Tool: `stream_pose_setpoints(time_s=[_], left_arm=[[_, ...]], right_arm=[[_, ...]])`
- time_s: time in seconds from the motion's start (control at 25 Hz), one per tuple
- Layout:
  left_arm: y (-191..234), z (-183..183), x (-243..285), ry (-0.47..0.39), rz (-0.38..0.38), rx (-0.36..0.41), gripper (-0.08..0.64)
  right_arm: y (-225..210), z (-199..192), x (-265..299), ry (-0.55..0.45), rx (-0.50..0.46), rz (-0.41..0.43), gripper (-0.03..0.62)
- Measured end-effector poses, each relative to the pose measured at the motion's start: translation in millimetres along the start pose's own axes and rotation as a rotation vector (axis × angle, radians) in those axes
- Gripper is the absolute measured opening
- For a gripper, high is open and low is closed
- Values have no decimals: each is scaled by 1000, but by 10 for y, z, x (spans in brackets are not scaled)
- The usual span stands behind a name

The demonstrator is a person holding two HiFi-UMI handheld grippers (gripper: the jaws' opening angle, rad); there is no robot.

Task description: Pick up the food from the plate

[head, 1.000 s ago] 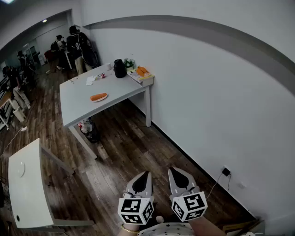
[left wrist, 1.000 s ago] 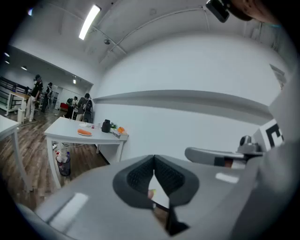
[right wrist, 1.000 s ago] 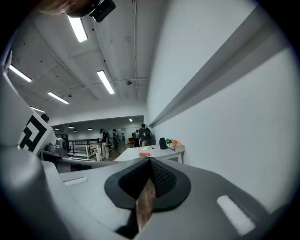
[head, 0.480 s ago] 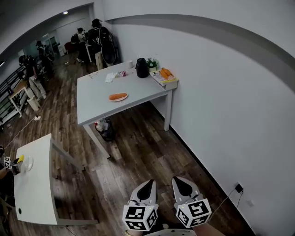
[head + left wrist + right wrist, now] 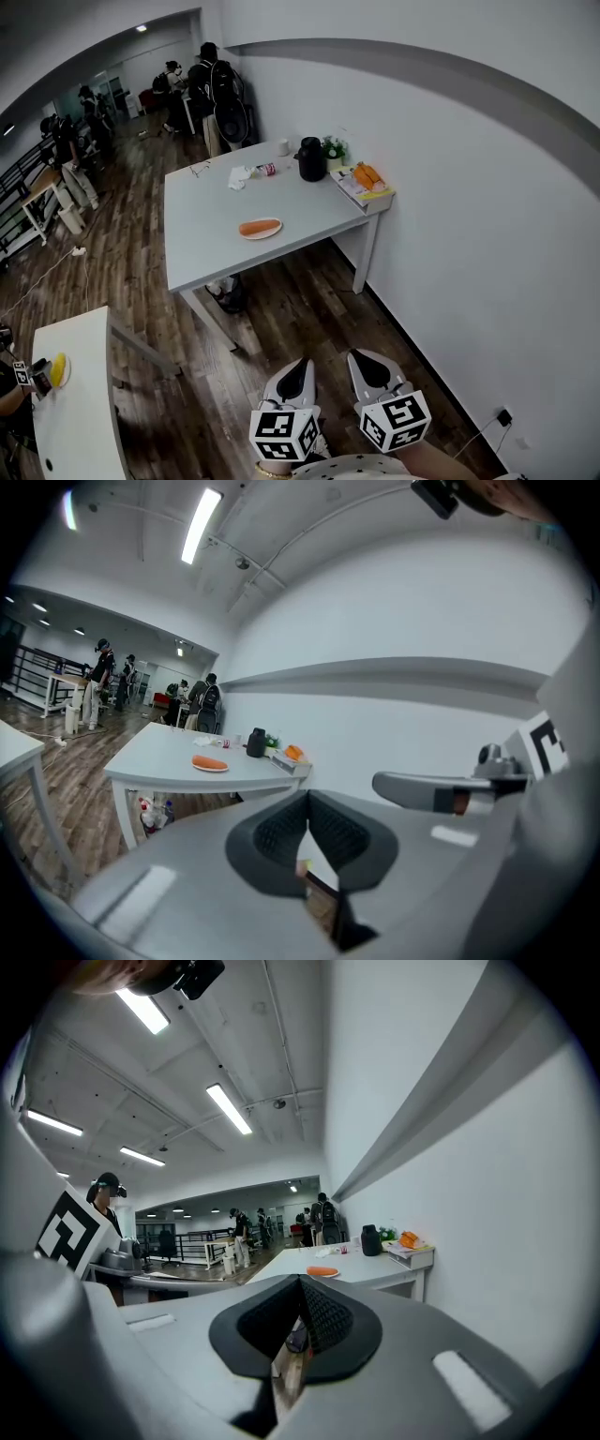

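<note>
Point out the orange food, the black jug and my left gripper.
orange food [image 5: 260, 227], head view, its middle.
black jug [image 5: 310, 161], head view, its body.
left gripper [image 5: 299, 364], head view, tips of its shut jaws.

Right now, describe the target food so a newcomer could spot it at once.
Find the grey table beside the white wall. Near its middle, apart from the clutter along the far edge, lies a small white plate bearing a long orange piece of food. The other orange items sit at the wall-side corner near the black jug; this one lies alone on a plate.
</note>
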State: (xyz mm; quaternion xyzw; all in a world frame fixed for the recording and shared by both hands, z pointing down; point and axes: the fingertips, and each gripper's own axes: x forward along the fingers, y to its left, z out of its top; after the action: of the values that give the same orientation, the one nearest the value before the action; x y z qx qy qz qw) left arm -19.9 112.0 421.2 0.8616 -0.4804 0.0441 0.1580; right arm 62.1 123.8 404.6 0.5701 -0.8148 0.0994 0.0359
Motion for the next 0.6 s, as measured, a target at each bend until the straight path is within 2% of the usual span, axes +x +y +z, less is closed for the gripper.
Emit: stream_pose_setpoints(time_s=[0.28, 0.6], left_arm=[[714, 269, 596, -22, 33, -18, 8], [1399, 413, 1201, -12, 117, -64, 8]], right_arm=[[-27, 80, 916, 10, -19, 24, -3], [-209, 110, 1914, 48, -5, 87, -3]])
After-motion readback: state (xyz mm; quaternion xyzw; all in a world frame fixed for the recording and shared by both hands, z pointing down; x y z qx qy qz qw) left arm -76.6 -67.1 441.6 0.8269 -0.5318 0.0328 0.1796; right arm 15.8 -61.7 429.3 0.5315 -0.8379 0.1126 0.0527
